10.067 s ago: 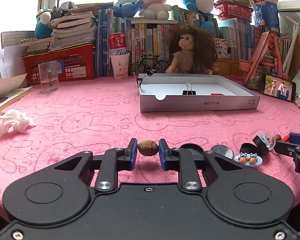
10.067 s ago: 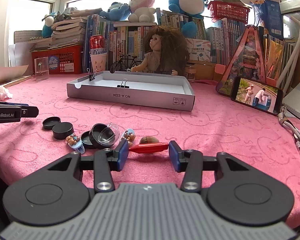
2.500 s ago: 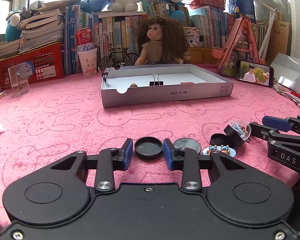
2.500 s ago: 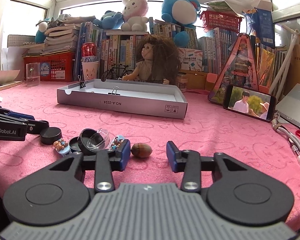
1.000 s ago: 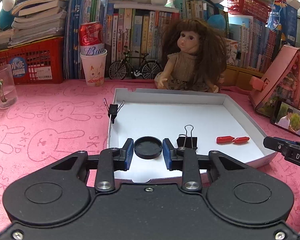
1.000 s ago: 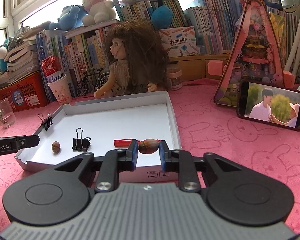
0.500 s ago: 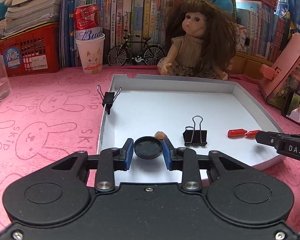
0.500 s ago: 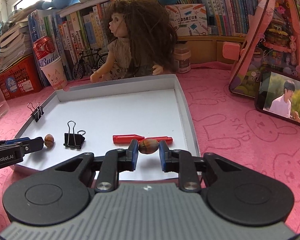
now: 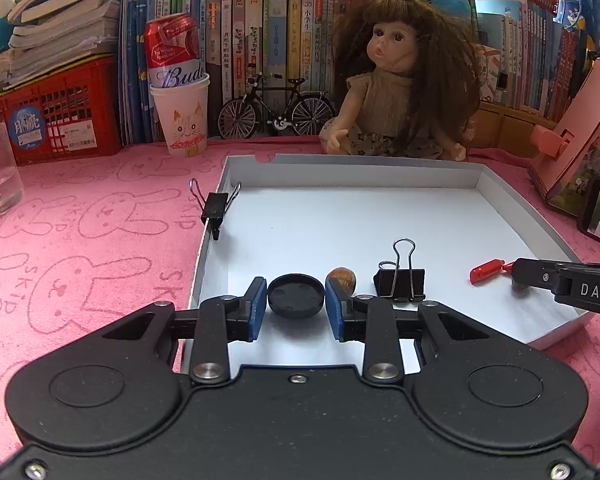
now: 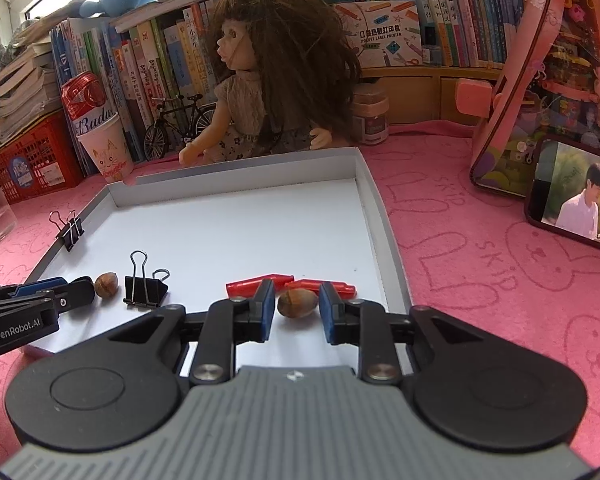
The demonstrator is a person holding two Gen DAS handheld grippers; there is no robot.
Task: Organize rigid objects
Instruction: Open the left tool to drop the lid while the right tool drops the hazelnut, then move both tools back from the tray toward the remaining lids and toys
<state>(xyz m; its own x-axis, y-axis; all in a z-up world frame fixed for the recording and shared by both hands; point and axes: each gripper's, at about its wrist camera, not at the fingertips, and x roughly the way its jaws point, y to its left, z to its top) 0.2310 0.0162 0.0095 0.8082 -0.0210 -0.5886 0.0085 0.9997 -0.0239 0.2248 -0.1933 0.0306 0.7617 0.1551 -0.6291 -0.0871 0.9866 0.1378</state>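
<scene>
While "DAS" jaws free a nut [image 10: 297, 303], "GenRobot.AI" jaws spread off a black cap [image 9: 296, 295].

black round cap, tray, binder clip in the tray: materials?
Black round cap: likely moulded plastic, matte, with small moulding marks. Tray: looks like white cardboard, matte, with folded walls and a cut notch. Binder clip: black painted body, shiny wire handles, probably steel.

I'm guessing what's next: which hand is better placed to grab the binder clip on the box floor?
Left, probably. The binder clip sits just beside the left gripper; the right gripper is farther off. Both jaws have just been opening, the left around a black lid, the right around a nut.
</scene>
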